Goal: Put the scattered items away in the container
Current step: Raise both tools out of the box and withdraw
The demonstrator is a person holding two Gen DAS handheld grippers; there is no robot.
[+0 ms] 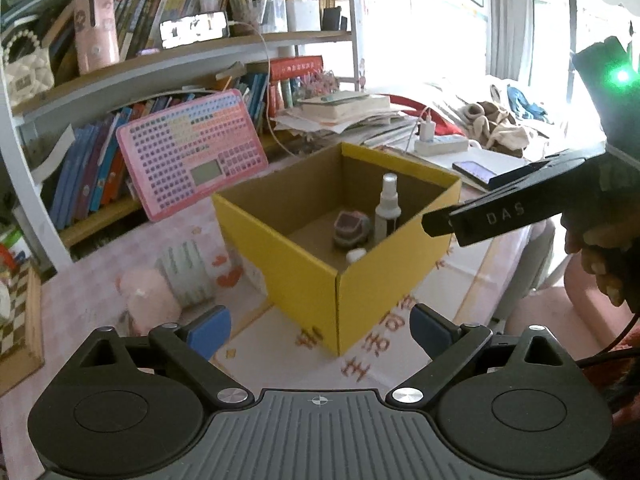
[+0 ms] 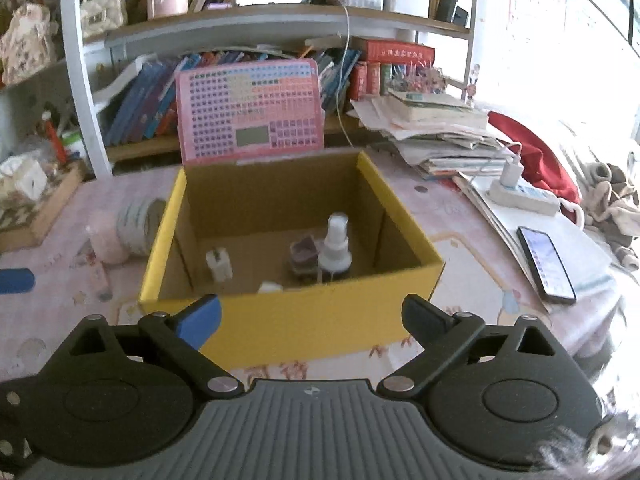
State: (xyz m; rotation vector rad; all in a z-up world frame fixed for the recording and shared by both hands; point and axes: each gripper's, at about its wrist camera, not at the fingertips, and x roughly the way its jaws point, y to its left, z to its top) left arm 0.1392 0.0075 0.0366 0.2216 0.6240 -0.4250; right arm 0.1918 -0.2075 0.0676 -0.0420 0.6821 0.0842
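Right wrist view: right gripper [image 2: 311, 320] jaws wide apart, nothing btwn them, just in front of yellow box [image 2: 288, 320]. Inside box: spray bottle [image 2: 335, 246] upright, small white plug [image 2: 219, 266], dark jar [image 2: 303, 258]. Left gripper [image 1: 320, 328] also spread, empty, near box corner. Phone [image 2: 546, 264] on desk w/ papers at right.

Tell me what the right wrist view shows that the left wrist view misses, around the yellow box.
Only the right wrist view: a small white plug-like item standing inside the box near its left wall, and a tissue box at far left.

Only the left wrist view: the right gripper from outside, reaching over the box's right rim, and the hand holding it.

Both: the yellow box, the upright spray bottle inside it beside a purple item, the phone, and the pink-and-striped roll left of the box. Both grippers open, empty.
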